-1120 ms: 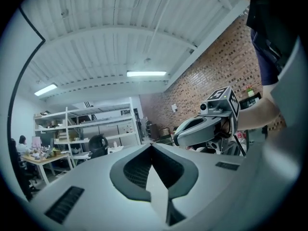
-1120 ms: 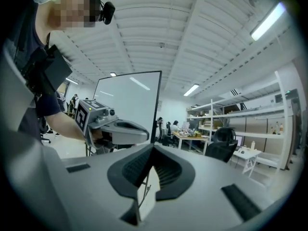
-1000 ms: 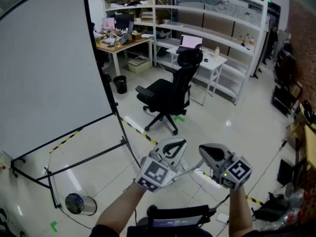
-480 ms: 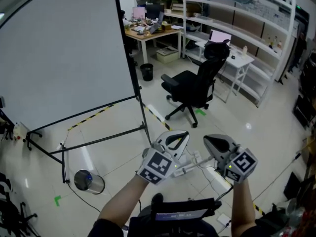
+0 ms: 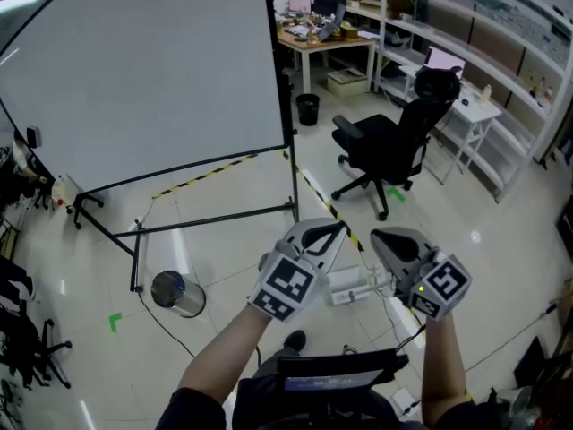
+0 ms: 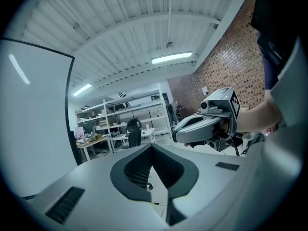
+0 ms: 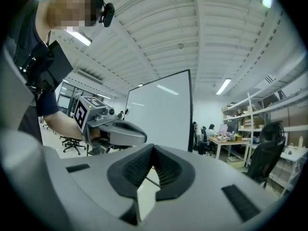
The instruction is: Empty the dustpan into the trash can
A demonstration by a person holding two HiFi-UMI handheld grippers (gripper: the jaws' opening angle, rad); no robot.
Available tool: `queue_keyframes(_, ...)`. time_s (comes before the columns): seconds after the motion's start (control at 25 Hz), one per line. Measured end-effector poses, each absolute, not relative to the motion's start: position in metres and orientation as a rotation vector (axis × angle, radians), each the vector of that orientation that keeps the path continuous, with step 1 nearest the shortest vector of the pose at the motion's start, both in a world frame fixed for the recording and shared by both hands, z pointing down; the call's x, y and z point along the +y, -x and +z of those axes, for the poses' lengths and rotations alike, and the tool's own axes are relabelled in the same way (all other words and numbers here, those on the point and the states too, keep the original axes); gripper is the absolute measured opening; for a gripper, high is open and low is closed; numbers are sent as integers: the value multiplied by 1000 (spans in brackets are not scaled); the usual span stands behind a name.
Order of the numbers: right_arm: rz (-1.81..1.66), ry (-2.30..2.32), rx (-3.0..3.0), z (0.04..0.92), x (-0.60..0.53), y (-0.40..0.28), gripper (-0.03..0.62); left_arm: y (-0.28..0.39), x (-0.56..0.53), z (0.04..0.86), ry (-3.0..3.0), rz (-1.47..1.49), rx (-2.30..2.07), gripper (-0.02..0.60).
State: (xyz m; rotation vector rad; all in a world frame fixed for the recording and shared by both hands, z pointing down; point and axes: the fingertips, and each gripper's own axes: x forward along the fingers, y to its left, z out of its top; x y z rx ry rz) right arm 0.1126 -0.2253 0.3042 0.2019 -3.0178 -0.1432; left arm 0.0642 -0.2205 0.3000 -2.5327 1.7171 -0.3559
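Trash can, probably, on floor; left hand-held gripper, right hand-held gripper abreast, level, jaws together, empty.

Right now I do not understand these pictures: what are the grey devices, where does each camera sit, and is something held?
A person holds two two-jaw grippers. The head view comes from a camera on the person's head, looking down at the left gripper and the right gripper. The other views come from cameras riding on each gripper, looking along its jaws. Both pairs of jaws are shut on nothing. On the floor are a silver trash can, a white screen on a stand and a black office chair.
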Motion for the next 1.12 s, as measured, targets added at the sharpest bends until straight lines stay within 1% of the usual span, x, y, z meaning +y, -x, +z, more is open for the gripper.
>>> queue_keyframes(0.6, -84, 189, -3044, 316, -176, -43, 14, 6, -161, 310, 2303, -414, 2087, 3)
queue_keyframes(1.12, -36, 407, -3061, 316, -137, 12, 14, 61, -112, 312, 2162, -439, 2258, 3)
